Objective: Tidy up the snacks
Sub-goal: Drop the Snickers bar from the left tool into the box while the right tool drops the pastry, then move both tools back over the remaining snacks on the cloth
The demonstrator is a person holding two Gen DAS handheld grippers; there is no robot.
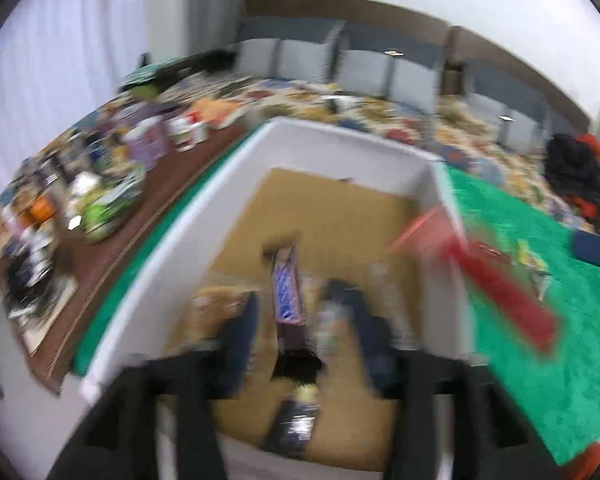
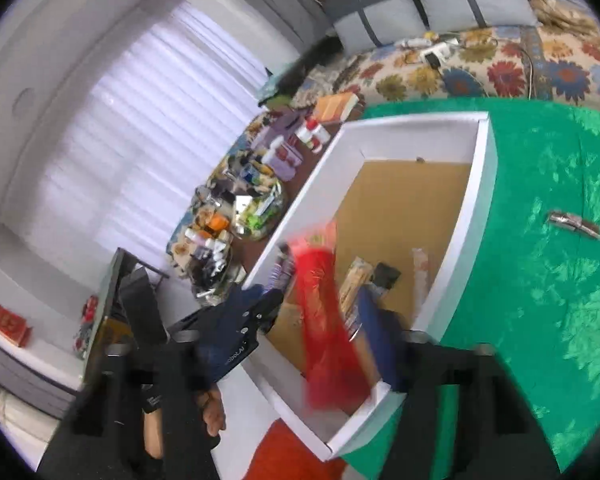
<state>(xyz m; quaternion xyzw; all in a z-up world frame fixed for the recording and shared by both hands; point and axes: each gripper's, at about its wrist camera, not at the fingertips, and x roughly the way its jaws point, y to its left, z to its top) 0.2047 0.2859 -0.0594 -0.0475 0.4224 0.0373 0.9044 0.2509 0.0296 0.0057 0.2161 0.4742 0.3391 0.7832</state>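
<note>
A white box [image 1: 168, 256] with a brown floor stands on a green cloth [image 1: 540, 360]. My left gripper [image 1: 300, 332] hangs over the box's near end, open. A brown and blue snack bar [image 1: 288, 304] lies lengthwise between its fingers, with a gap on each side. A second dark bar [image 1: 296, 420] lies nearer. In the right wrist view my right gripper [image 2: 312, 320] is over the same box [image 2: 472, 216]. A blurred red packet [image 2: 324, 320] sits between its fingers, apart from the left one. That red packet [image 1: 484, 276] crosses the box's right wall.
Several snacks [image 2: 364, 280] lie at the box's near end. A wrapped bar [image 2: 576, 224] rests on the cloth to the right. A cluttered brown side table [image 2: 240, 216] stands left, with a flowered bed [image 2: 500, 72] and grey bags [image 2: 472, 0] behind. A hand [image 2: 212, 412] shows at lower left.
</note>
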